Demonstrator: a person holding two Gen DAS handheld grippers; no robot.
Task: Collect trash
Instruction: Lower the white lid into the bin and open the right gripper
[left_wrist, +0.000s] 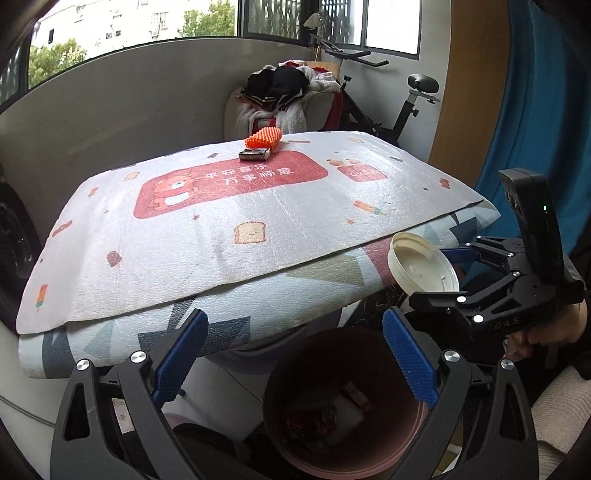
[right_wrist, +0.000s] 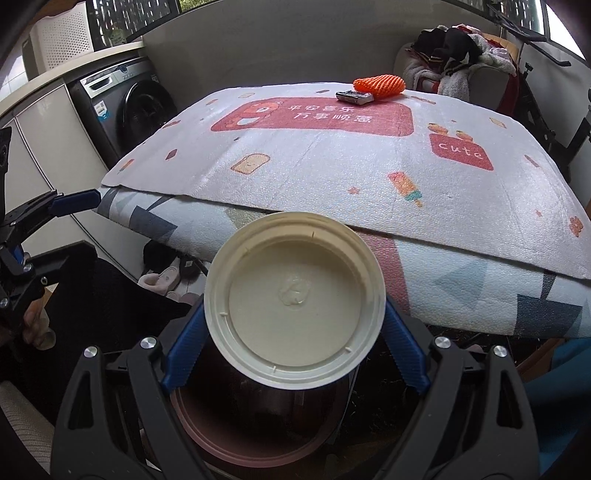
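Note:
My right gripper (right_wrist: 295, 332) is shut on a round cream plastic lid (right_wrist: 294, 301) and holds it above the pink trash bin (right_wrist: 236, 439). The left wrist view shows the same lid (left_wrist: 424, 264) in my right gripper (left_wrist: 432, 273) at the right, off the table's corner. My left gripper (left_wrist: 295, 354) is open and empty over the bin (left_wrist: 280, 435), which holds wrappers. An orange foam net (left_wrist: 264, 136) and a small dark packet (left_wrist: 254, 153) lie at the table's far edge; they also show in the right wrist view, net (right_wrist: 380, 85) and packet (right_wrist: 354, 97).
The table (right_wrist: 332, 173) is covered by a white printed mat over a patterned cloth. A washing machine (right_wrist: 122, 107) stands to the left. A chair piled with clothes (left_wrist: 284, 96) and an exercise bike (left_wrist: 388, 103) stand behind. Slippers (right_wrist: 162, 277) lie under the table.

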